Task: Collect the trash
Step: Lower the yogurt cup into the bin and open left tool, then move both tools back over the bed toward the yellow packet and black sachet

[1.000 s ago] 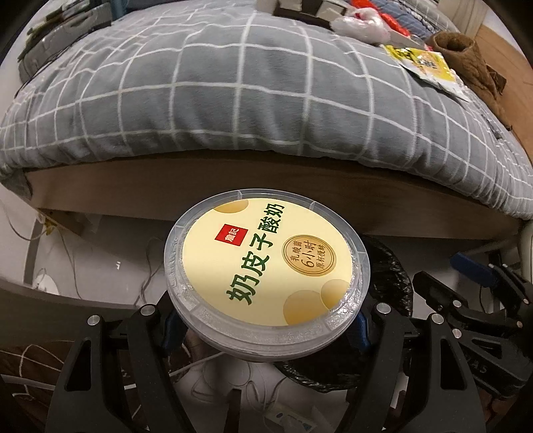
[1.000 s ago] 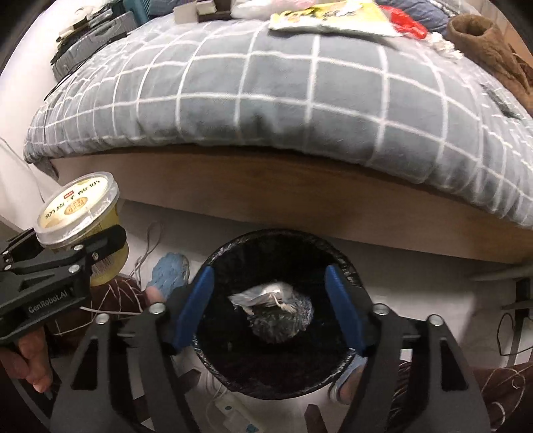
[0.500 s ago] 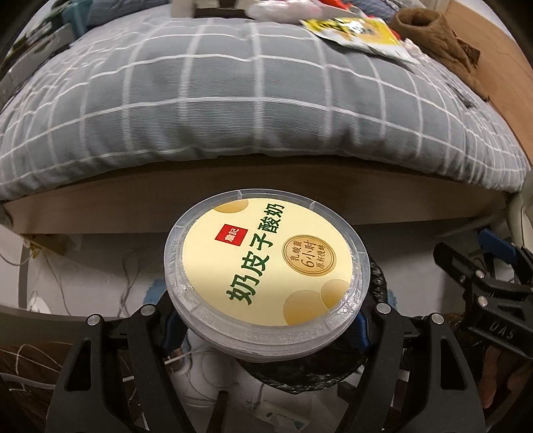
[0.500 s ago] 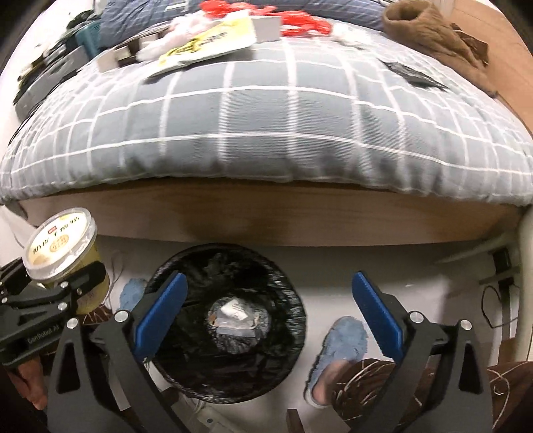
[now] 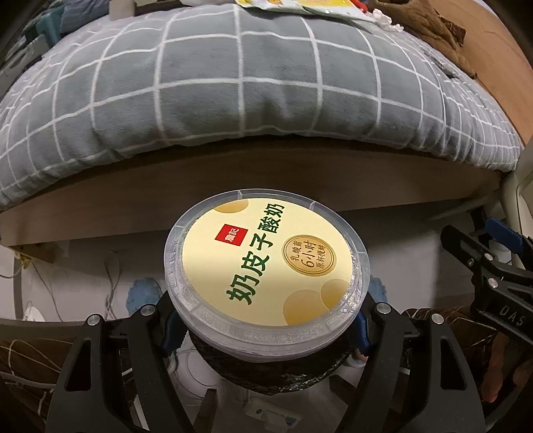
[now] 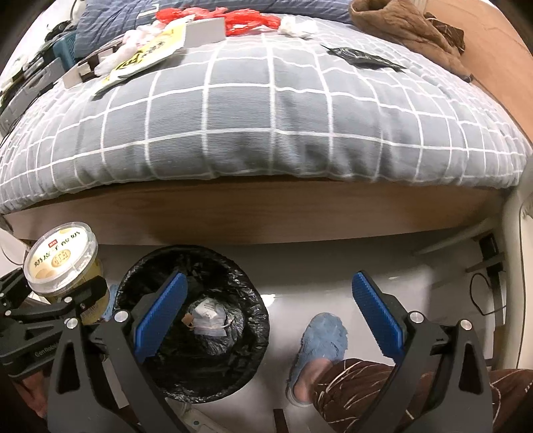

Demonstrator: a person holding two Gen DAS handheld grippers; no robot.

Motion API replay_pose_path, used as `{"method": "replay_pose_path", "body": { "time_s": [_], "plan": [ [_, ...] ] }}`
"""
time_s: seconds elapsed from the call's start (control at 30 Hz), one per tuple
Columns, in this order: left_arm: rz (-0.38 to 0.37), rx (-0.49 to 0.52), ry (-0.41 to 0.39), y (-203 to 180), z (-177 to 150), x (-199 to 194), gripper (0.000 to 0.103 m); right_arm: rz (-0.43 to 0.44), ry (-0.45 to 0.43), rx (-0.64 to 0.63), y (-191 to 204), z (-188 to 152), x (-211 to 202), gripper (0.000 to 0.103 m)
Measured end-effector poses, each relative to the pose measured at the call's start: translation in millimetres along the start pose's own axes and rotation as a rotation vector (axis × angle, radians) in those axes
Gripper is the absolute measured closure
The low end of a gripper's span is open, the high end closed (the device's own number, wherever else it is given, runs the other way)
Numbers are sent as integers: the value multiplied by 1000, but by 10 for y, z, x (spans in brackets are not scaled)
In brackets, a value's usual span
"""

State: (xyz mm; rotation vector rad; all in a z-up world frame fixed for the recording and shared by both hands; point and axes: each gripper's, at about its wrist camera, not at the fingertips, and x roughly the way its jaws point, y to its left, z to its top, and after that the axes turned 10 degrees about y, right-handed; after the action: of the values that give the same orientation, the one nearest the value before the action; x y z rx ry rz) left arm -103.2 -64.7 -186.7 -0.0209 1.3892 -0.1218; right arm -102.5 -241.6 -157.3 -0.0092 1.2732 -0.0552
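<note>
1. Bin (image 6: 196, 319): a round bin lined with a black plastic bag stands on the pale floor beside the wooden bed frame. It holds crumpled white paper (image 6: 208, 318) and some silvery wrapping at the bottom.
2. Yogurt cup (image 5: 266, 266): the left gripper (image 5: 266, 328) clamps it by the sides, upright, just under the lid rim. In the left wrist view the black bin liner shows directly beneath the cup; in the right wrist view the cup sits just left of the bin rim.
3. Cup appearance: clear plastic overcap, cream-yellow foil lid with a red square logo, dark green Chinese lettering, a gold round seal and pale gold circles. The body is yellowish. Whether anything remains inside cannot be told.
4. Right gripper (image 6: 266, 313): the blue-padded fingers (image 6: 161, 309) stand at full spread, having just been opening, with nothing between them. One pad is above the bin, the other above the floor.
5. Bed: a grey quilt (image 6: 266, 110) with a white grid carries a yellow-and-white packet (image 6: 146, 56), red plastic (image 6: 240, 18), white tissue wads (image 6: 296, 26), a black wrapper (image 6: 363, 60) and a brown garment (image 6: 406, 33).
6. Floor: a foot in a blue slipper (image 6: 319, 346) stands right of the bin, below a brown patterned trouser leg (image 6: 359, 386).
</note>
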Motion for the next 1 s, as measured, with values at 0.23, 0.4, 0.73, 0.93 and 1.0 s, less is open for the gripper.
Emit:
{"method": "replay_pose_path", "body": {
  "time_s": [0.23,0.4,0.73,0.93,1.0],
  "plan": [
    [12,-12,5,-5,32,61,23,7,-13,0,-20,17,-40,8],
    [41,-14,-41,10,49,-48,12,10,-33,-8,12,47,-122,8],
    [38,-41,-146,79,103,-512,6,27,-119,-29,28,172,-472,8],
    [48,-37,-233,76,159,-854,6,20,-194,-26,-6,256,-740,8],
    [56,-32,-256,68,196,-934,6,22,-214,-20,-38,299,-812,8]
  ]
}}
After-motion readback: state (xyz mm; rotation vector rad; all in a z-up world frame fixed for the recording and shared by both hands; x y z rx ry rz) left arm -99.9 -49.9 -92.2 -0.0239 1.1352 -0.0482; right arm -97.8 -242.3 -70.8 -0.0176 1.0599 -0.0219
